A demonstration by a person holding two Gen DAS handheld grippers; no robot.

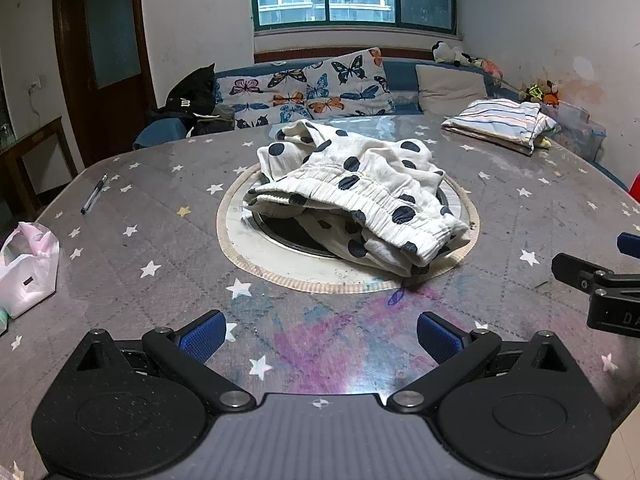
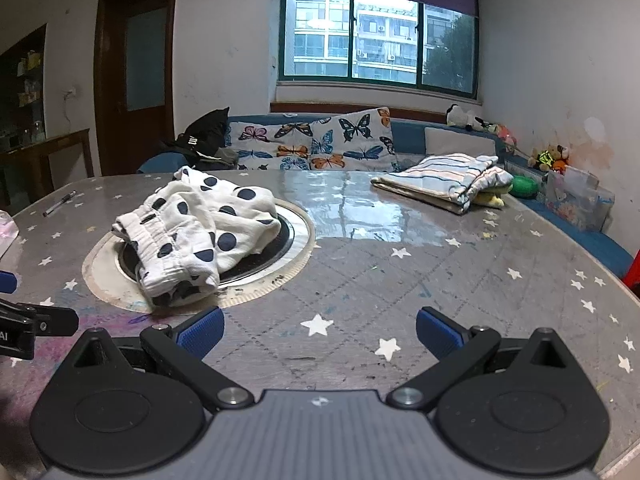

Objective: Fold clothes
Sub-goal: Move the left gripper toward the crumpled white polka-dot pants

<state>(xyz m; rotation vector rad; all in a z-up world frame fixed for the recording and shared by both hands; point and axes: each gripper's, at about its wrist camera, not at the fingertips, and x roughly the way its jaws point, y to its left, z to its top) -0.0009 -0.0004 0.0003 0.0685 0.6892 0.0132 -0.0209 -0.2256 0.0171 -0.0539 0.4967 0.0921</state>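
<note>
— Claws? — Two: left gripper [image 1: 320, 338] and right gripper [image 2: 320, 334], both spread wide, grasping nothing, low over the table [image 2: 400, 280].

— Clothes? — One dotted garment [image 1: 356, 196] bunched ahead of the left claw, apart; one folded striped pile [image 2: 448, 186] far ahead-right. One pen [image 1: 94, 194], one bag [image 1: 28, 268] far left.

The left tongs [image 1: 321, 338] are wide apart, with nothing between the two blue pads [image 1: 202, 336], and they hang low over the bench [image 1: 120, 280]. The right tongs [image 2: 320, 334] are also spread wide and hold nothing. Both point forward, side by side. In the left wrist view a part of the right tongs shows at the right edge, near the left ones.
</note>
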